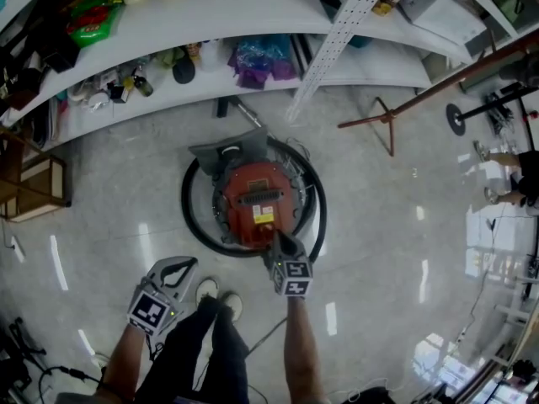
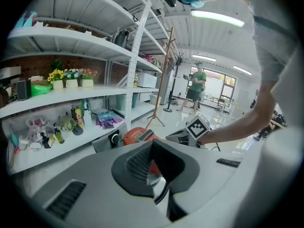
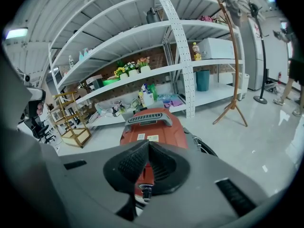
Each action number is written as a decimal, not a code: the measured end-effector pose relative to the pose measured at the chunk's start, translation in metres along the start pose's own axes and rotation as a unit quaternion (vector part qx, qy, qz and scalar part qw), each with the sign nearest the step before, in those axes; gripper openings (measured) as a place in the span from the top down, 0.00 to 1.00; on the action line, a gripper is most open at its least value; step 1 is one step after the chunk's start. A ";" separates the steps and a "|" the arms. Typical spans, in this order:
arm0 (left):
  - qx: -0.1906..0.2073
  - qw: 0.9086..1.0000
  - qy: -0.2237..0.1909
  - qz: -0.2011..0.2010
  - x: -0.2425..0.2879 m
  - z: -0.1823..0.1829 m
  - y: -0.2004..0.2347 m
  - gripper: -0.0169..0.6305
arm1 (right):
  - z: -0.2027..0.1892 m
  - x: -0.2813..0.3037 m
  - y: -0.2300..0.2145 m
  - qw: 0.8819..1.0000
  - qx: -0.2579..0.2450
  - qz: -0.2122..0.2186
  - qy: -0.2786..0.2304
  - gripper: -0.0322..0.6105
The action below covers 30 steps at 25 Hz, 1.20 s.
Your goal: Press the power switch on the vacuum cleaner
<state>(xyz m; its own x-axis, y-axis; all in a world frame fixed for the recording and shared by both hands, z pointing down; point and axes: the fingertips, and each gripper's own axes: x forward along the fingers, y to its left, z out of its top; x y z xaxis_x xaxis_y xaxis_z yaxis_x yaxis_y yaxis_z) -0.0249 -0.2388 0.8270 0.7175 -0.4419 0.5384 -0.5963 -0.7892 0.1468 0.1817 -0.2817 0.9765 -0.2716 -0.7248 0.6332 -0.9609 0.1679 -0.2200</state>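
Observation:
A red vacuum cleaner (image 1: 257,202) with a grey carry handle (image 3: 148,118) sits on the shiny floor, and its black hose (image 1: 192,217) loops around it. My right gripper (image 1: 276,239) is shut, and its tips are down at the near end of the red body (image 3: 154,129), over the label side. Whether the tips touch the switch is hidden by the jaws. My left gripper (image 1: 185,265) is also shut and holds nothing. It hangs back to the left, near the person's shoes (image 1: 217,295). In the left gripper view the vacuum cleaner (image 2: 135,136) shows past the gripper (image 2: 153,144).
White shelving (image 1: 253,15) with bottles, flower pots and a purple bag (image 1: 253,61) runs behind the vacuum. A wooden coat stand (image 1: 387,120) stands at the right and a wooden rack (image 1: 34,188) at the left. Cables (image 1: 34,369) lie at the bottom left. A person (image 2: 195,87) stands far off.

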 end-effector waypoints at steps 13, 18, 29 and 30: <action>0.013 0.999 -0.036 0.004 -0.027 0.055 -0.019 0.99 | 0.062 -0.072 0.033 0.999 0.000 0.005 -0.050 0.93; 0.023 0.999 -0.047 0.004 -0.039 0.077 -0.028 0.99 | 0.087 -0.102 0.047 0.997 0.001 0.008 -0.072 0.93; 0.036 0.997 -0.072 0.008 -0.068 0.116 -0.043 0.99 | 0.135 -0.171 0.075 0.993 -0.008 0.009 -0.116 0.93; 0.036 0.997 -0.074 0.008 -0.073 0.120 -0.044 0.99 | 0.137 -0.178 0.079 0.993 -0.008 0.009 -0.115 0.93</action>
<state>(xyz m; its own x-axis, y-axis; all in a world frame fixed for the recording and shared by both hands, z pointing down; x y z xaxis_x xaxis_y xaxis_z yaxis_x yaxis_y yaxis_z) -0.0073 -0.2231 0.6816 0.7565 -0.5080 0.4119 -0.5843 -0.8078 0.0771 0.1615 -0.2311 0.7442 -0.2717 -0.8547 0.4423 -0.9571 0.1921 -0.2169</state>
